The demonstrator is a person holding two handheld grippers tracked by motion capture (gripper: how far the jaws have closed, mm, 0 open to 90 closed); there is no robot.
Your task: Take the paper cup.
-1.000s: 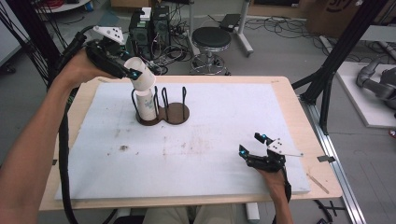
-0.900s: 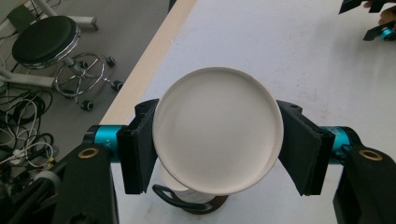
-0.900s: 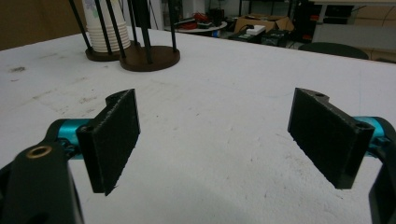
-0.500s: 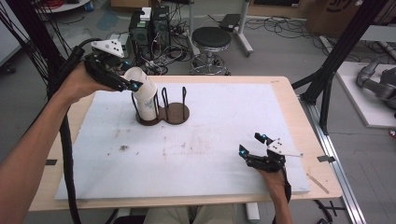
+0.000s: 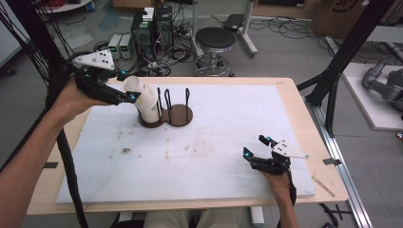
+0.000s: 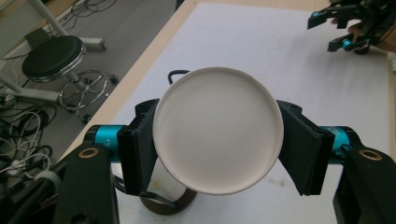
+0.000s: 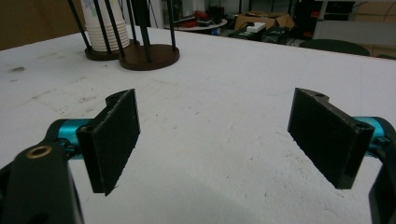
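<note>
My left gripper (image 5: 132,96) is shut on a white paper cup (image 5: 135,89) at the table's far left, and the cup is tilted with its top leaning left. In the left gripper view the cup's flat round end (image 6: 217,128) faces the camera, with a pad (image 6: 140,144) pressed on each side. Just below it a stack of white cups (image 5: 152,112) stands in a brown two-ring holder (image 5: 179,115) with black wire rods. I cannot tell whether the held cup is free of the stack. My right gripper (image 5: 255,146) rests open near the front right, nothing between its jaws (image 7: 215,135).
A white mat (image 5: 214,142) covers the wooden table (image 5: 290,90). Beyond the far edge are a black stool (image 5: 215,40) and computer boxes with cables (image 5: 152,26). A black frame post (image 5: 332,85) stands past the right edge. The holder's second ring (image 7: 149,55) has no cups.
The left hand has drawn back to the left and slightly down, tipping the held cup from upright over the stack to a lean. The right gripper has stayed where it was.
</note>
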